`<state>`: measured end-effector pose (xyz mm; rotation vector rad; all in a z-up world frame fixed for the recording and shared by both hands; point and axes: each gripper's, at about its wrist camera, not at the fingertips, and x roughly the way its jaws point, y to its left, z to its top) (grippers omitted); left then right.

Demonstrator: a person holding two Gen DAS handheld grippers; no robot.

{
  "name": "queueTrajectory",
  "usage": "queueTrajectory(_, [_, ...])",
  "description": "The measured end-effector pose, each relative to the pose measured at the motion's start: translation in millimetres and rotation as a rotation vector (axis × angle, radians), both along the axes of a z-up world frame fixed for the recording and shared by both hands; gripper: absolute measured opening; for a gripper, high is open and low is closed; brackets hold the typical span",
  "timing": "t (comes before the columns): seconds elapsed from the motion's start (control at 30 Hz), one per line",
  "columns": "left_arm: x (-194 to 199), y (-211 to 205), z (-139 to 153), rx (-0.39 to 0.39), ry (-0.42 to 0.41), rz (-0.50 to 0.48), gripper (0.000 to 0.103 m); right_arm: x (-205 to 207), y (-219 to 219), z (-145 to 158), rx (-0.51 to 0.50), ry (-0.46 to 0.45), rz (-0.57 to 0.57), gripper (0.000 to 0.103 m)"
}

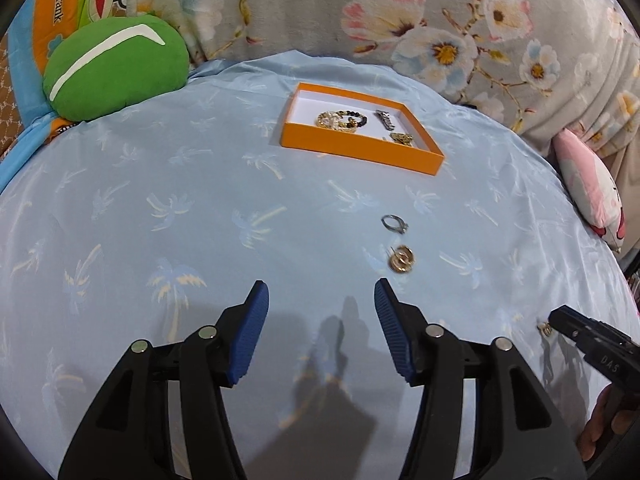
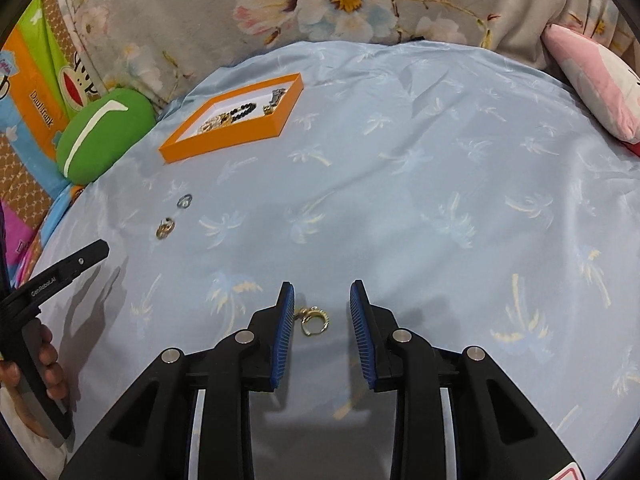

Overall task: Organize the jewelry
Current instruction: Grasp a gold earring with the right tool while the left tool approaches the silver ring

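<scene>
A light blue sheet (image 1: 160, 200) with pale palm trees covered the bed, and a grey flowery blanket (image 1: 400, 12) was bunched up behind it. A round green cushion (image 1: 116, 66) sat at the far left, and a pink pillow (image 2: 596, 80) lay off to the right.

An orange box (image 1: 360, 148) with a white inside rested flat on the sheet. It held a bracelet of gold and dark beads (image 1: 342, 120), a little silver piece (image 1: 385, 119) and a small gold piece (image 1: 401, 138).

On the sheet in front of the box lay a silver ring (image 1: 394, 224). Just beside it, a bit nearer, lay a pair of gold hoops (image 1: 401, 260).

The left gripper (image 1: 321, 294) was wide open and held nothing. It was near the gold hoops but not touching them.

Only the right wrist view showed the last piece well. A gold hoop earring (image 2: 314, 320) lay on the sheet between the blue pads (image 2: 284, 332) of the right gripper (image 2: 322, 294). The pads stood apart, and the earring sat close to the left one. It could not be told if they touched.

In the left wrist view that earring was only a tiny gold speck by the tip of the right gripper.

The right wrist view also showed a hand (image 2: 48, 364) holding the left gripper's handle.
</scene>
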<state>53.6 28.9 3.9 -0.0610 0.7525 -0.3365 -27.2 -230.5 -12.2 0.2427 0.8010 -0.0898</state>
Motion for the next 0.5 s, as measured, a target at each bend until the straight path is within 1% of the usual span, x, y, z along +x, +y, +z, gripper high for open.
queueTrajectory(0.1, [-4.5, -1.9, 0.8, 0.021, -0.024, 0.003, 0.055, 0.3, 6.2, 0.1, -0.010, 0.006, 0.004, 0.029])
queueTrajectory(0.17, [-4.3, -1.7, 0.9, 0.020, -0.025, 0.002, 0.056, 1.1, 6.3, -2.9, -0.012, 0.026, -0.005, 0.029])
queueTrajectory(0.27, [-3.8, -0.9, 0.0, 0.014, -0.019, 0.006, 0.056, 0.0, 5.5, -3.2, -0.014, 0.028, -0.014, 0.027])
queueTrajectory(0.37, [-2.0, 1.6, -0.6, -0.001, -0.010, 0.015, 0.062, -0.2, 5.8, -3.2, -0.027, 0.033, -0.028, 0.022])
queueTrajectory(0.43, [-1.2, 2.7, -0.7, -0.012, -0.007, 0.018, 0.063, -0.5, 4.1, -3.7, -0.026, 0.035, -0.037, 0.017])
queueTrajectory(0.5, [-0.3, 2.1, -1.1, -0.012, -0.004, 0.018, 0.063, -1.3, 3.4, -3.9, -0.021, 0.033, -0.038, 0.017])
